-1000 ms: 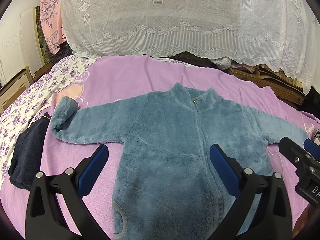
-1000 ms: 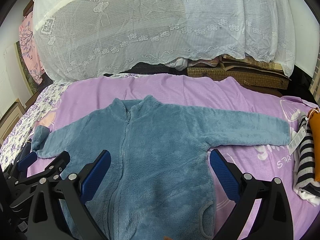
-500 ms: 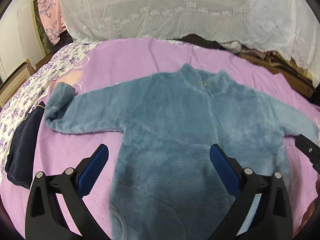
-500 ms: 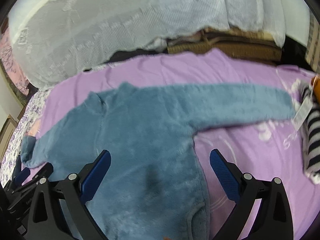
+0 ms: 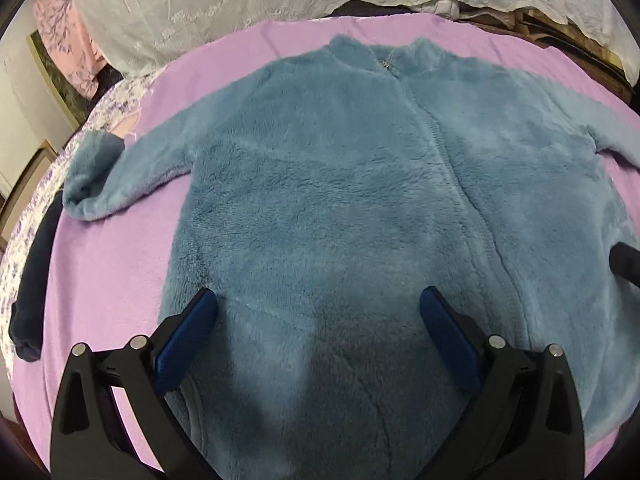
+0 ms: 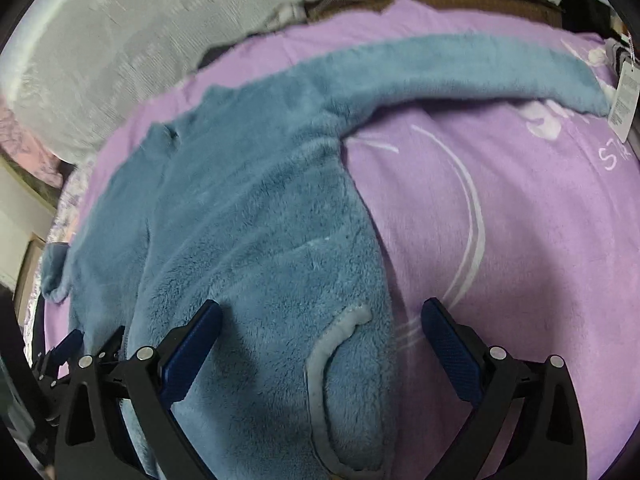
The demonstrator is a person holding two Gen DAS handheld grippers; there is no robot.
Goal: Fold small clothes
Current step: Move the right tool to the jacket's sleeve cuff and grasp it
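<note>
A blue fleece zip jacket point(image 5: 340, 200) lies flat, front up, on a purple blanket point(image 5: 112, 280), both sleeves spread out. My left gripper point(image 5: 318, 340) is open and empty, low over the jacket's lower left front. My right gripper point(image 6: 320, 344) is open and empty, low over the jacket's point(image 6: 248, 240) lower right edge by a grey-trimmed pocket point(image 6: 332, 344). The right sleeve point(image 6: 460, 76) stretches far right. The left sleeve cuff point(image 5: 92, 176) lies at the left. The left gripper point(image 6: 64, 356) shows at the right wrist view's lower left.
A dark navy garment point(image 5: 32, 280) lies at the blanket's left edge. A white lace cover point(image 5: 240, 4) drapes over things behind the blanket. A paper tag point(image 6: 624, 100) and striped clothing lie at the far right. The blanket point(image 6: 500, 220) has white print.
Both grippers have moved forward and down, close to the jacket. The right gripper has shifted toward the jacket's right hem. Both stay open.
</note>
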